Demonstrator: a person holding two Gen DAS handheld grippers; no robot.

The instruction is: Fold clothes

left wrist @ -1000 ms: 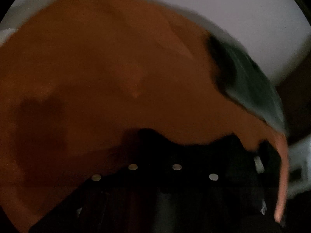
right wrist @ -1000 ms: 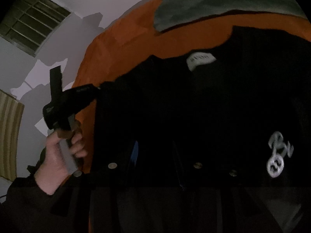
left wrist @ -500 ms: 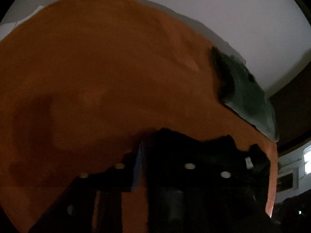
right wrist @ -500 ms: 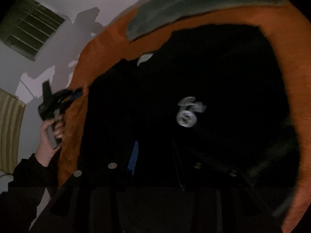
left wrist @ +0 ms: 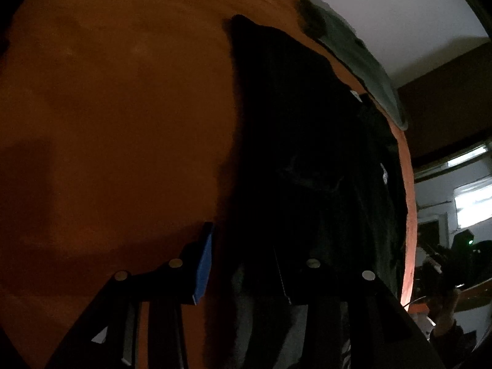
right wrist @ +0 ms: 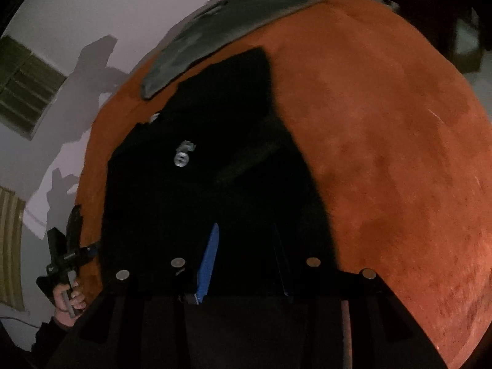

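A black top (right wrist: 200, 190) with a white logo (right wrist: 183, 156) lies on an orange surface (right wrist: 384, 153), folded into a narrow strip. In the left wrist view the same black top (left wrist: 301, 141) runs away from my left gripper (left wrist: 243, 246). That gripper is open, its blue pad (left wrist: 203, 264) over bare orange and dark cloth behind the gap. My right gripper (right wrist: 246, 230) is open low over the top's near end. In the right wrist view a hand (right wrist: 69, 299) holds the left gripper (right wrist: 87, 249) at the top's left edge.
A grey-green garment (right wrist: 230, 27) lies flat at the orange surface's far edge, just beyond the black top, and also shows as a grey-green garment (left wrist: 363, 58) in the left view. A pale wall (right wrist: 77, 30) with a vent stands behind. Bare orange spreads right of the top.
My left gripper's fingers have spread apart and let go of the black cloth. The top went from spread wide to a narrow strip, its logo now near the left.
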